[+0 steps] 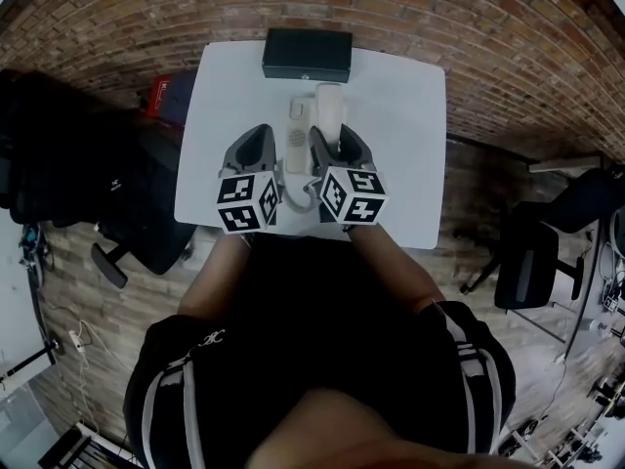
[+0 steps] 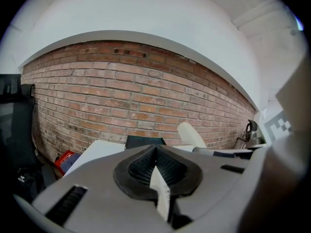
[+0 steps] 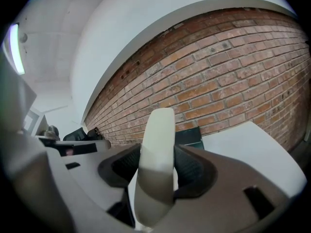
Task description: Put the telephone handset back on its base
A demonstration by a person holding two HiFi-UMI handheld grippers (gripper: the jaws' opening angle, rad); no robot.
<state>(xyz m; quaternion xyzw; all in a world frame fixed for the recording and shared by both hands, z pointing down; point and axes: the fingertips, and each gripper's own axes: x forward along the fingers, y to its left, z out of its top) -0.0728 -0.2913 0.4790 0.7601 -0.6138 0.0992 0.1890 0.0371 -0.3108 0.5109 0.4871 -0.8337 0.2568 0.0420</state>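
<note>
Holding the handset (image 3: 160,130) upright above the desk (image 1: 410,164), the right hand-held gripper (image 3: 158,168) is clamped round its middle, jaws wide. The left hand-held gripper (image 2: 155,159) pinches a thin white edge, prob. the base (image 1: 296,135). To seat it well: tilt handset flat, align lengthwise w/ base, lower slowly, base pinned. No legible print; black box (image 1: 307,55) logo too small.

- The table (image 1: 410,164) stands before a brick wall (image 1: 117,27), with a box (image 1: 307,55) in the middle of its far edge.
- Nearer than the box, the telephone base (image 1: 296,135) sits just left of the handset (image 1: 329,110).
- The base sits between the left gripper's (image 1: 264,137) jaws, and the handset between the right gripper's (image 1: 337,143).
- One chair (image 1: 137,213) stands left of the table and another chair (image 1: 532,262) right of it.
</note>
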